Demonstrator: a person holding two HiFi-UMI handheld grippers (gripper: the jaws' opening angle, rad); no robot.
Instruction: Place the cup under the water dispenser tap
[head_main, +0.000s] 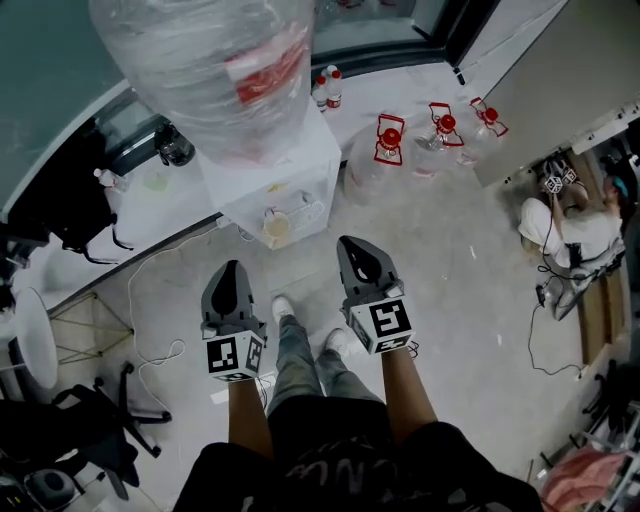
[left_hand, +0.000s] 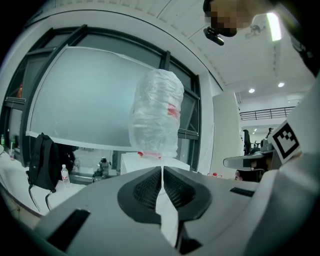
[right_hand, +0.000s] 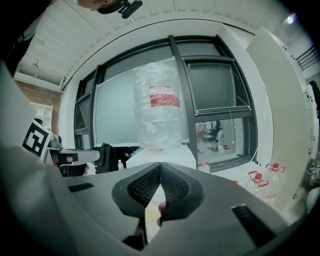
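The white water dispenser (head_main: 285, 170) stands ahead on the floor, topped by a large bottle wrapped in clear plastic (head_main: 215, 60). A pale yellowish cup (head_main: 276, 228) sits in the recess at its front, below the taps. My left gripper (head_main: 232, 268) and right gripper (head_main: 352, 243) hover side by side just short of the dispenser, apart from the cup. Both are shut, with nothing between their pads. In the left gripper view the left gripper (left_hand: 162, 169) points at the bottle (left_hand: 156, 112). In the right gripper view the right gripper (right_hand: 160, 165) also faces the bottle (right_hand: 159, 107).
Several water jugs with red caps (head_main: 390, 140) stand on the floor to the right of the dispenser. A white cable (head_main: 150, 360) trails across the floor at the left, near a black office chair (head_main: 100, 420). A person sits at the far right (head_main: 575, 225).
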